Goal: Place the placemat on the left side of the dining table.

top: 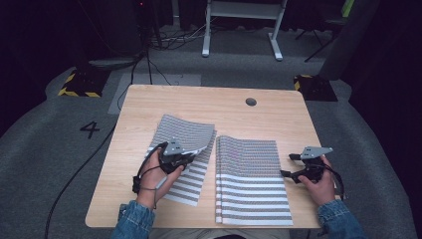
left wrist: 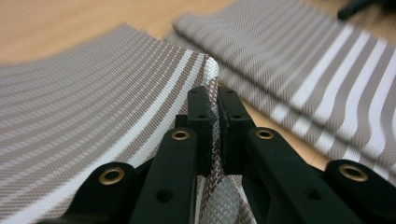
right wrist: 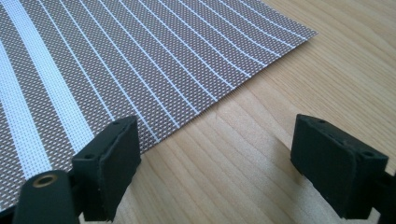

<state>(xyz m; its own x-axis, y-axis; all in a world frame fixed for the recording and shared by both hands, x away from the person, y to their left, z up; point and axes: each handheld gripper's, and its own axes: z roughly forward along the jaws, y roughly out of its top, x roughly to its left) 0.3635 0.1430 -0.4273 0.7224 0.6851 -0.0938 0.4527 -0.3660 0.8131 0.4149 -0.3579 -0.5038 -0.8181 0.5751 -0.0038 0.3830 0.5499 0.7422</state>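
we have the left claw (top: 191, 158) clenched on the near right edge of the left mat (top: 181, 137); in the left gripper view the two black jaws pinch a standing fold of the woven cloth (left wrist: 214, 88) between them, and the mat curves up from the worktop (top: 139, 104) toward the pinch. the far part of that mat looks lifted and bowed in the high view, while the part under our left hand (top: 154, 179) lies flat. so the grip is made and the lift appears begun; what is left, as we judge it, is to carry or fold this mat over, most likely toward the second one.

just to the right of the left claw lies the right mat (top: 251, 179), flat, seemingly folded or doubled, its left edge close beside the held one without overlapping as far as we can tell. the right claw (top: 296, 164) sits released at that mat's right edge: in the right gripper view its jaws stand wide apart over bare wood, with the mat's corner (right wrist: 299, 32) ahead and to the left of them, nothing between them.

beyond both claws the worktop is bare apart from a round cable hole (top: 251, 101). past its far edge we see grey floor, cables and the legs of a white frame (top: 241, 30), none of it in our way. the only thing close enough to snag the lifted mat is its neighbour's edge.
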